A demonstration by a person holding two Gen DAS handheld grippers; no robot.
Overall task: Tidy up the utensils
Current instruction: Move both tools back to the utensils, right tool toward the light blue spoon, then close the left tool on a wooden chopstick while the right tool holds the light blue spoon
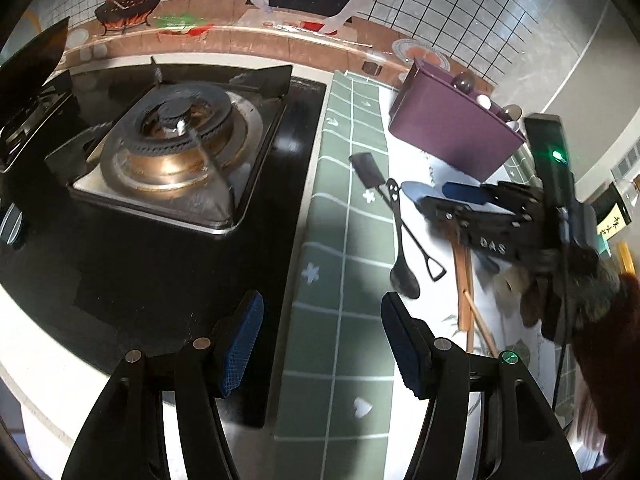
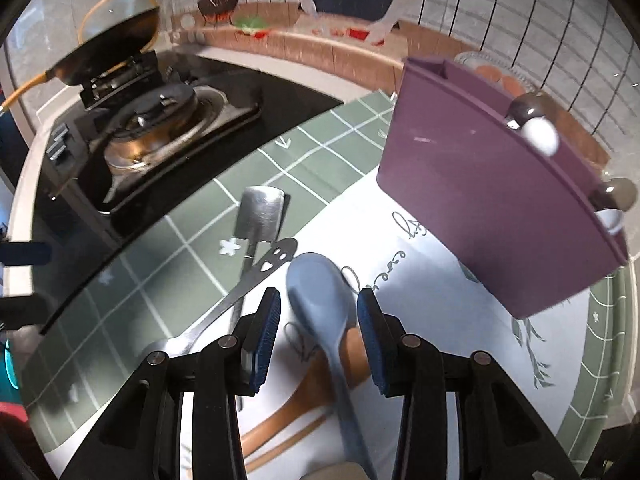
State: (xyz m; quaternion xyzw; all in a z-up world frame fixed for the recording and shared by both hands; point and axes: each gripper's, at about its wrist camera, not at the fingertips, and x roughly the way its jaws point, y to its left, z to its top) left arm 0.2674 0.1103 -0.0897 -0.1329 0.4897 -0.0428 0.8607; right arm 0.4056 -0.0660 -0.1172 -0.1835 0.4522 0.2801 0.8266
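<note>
Right gripper (image 2: 318, 320), jaws spread, straddles the blue spoon (image 2: 320, 300); the pickup step looks at hand, needing closure, then the purple holder (image 2: 492, 208) ahead-right.

Both grippers' fingers (image 1: 240, 344) apart

Blue spoon (image 2: 320, 312) handle cut off at bottom edge, wooden spoon (image 2: 280, 420) bowl hidden beneath it — backsplash blurred

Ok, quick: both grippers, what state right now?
Left gripper: open, empty, over the stove edge.
Right gripper: open, astride the blue spoon, not gripping.
</note>
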